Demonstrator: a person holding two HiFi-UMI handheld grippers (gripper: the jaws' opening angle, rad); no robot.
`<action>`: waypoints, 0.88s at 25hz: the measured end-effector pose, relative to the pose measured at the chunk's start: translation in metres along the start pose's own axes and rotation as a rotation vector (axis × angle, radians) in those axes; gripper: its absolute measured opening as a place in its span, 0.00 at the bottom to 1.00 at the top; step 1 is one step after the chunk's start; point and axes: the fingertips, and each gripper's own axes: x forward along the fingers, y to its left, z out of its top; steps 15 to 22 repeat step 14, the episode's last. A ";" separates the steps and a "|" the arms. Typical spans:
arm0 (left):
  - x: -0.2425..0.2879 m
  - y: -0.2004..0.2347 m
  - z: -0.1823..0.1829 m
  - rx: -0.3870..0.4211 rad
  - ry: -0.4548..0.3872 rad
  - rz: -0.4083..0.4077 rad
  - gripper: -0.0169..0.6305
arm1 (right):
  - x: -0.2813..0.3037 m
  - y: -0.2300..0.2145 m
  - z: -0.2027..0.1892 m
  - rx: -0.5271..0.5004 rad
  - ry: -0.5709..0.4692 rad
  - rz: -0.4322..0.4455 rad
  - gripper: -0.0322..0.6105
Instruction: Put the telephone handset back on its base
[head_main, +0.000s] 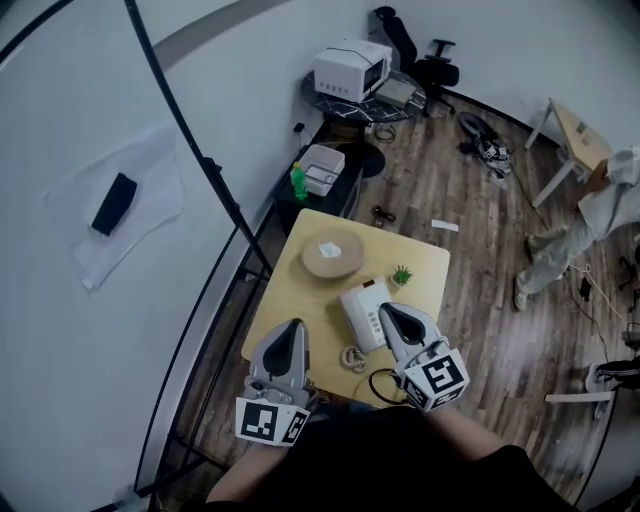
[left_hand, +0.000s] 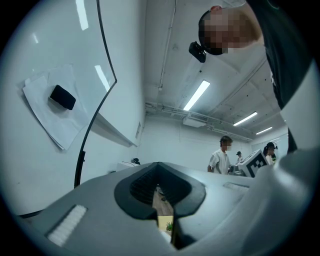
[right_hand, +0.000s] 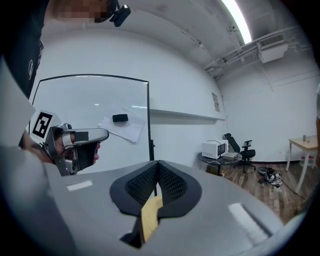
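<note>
Head view: right gripper (head_main: 388, 314), fingers together, by telephone (head_main: 360, 310).

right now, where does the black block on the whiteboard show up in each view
head view: black block far left, mid-height.
left gripper view: upper left.
right gripper view: left of centre, mid-height.
shared landmark: the whiteboard frame, its black edge right of the block in all three.

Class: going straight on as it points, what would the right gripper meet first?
Likely the whiteboard's black frame, dead ahead of the right gripper, jaws shut; its height above the table is unclear.
</note>
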 end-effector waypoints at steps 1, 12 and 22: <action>0.000 0.000 0.000 -0.001 0.000 0.001 0.03 | 0.000 0.000 -0.001 0.000 0.003 -0.001 0.06; 0.001 0.002 0.001 -0.001 0.005 -0.004 0.03 | -0.001 -0.004 -0.003 0.009 0.018 -0.015 0.06; 0.002 0.001 0.002 0.002 0.005 -0.005 0.03 | -0.001 -0.006 -0.002 0.014 0.016 -0.016 0.06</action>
